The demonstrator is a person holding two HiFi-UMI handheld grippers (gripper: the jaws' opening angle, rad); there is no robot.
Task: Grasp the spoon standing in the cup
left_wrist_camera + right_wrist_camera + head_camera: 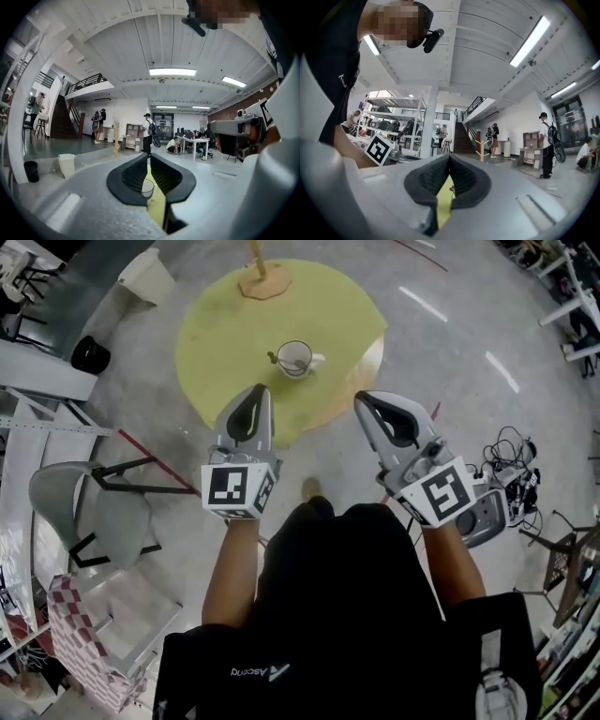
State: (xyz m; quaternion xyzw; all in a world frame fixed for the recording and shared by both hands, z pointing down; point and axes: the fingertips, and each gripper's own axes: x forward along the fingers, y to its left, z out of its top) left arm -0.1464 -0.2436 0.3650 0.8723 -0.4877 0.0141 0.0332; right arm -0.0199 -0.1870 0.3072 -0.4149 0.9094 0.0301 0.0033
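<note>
The spoon (282, 360) is standing in the cup (296, 359) on the round yellow table (337, 306), leaning its handle to the left, and the left gripper (262, 390) is hovering nearer to it than the right gripper (360, 398), both pointing forward with jaws squeezed together on nothing.

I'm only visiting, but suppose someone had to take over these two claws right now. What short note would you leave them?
Left claw: shut and empty, held up on the near side of the cup.
Right claw: shut and empty, held beside the left one, also short of the cup.
Things: the cup stands near the middle of the round yellow table. The spoon is in the cup and neither claw touches it.
Done: both claws point toward the cup, and nothing is grasped.
Left: probably open one claw, bring it to the spoon and close on it.
</note>
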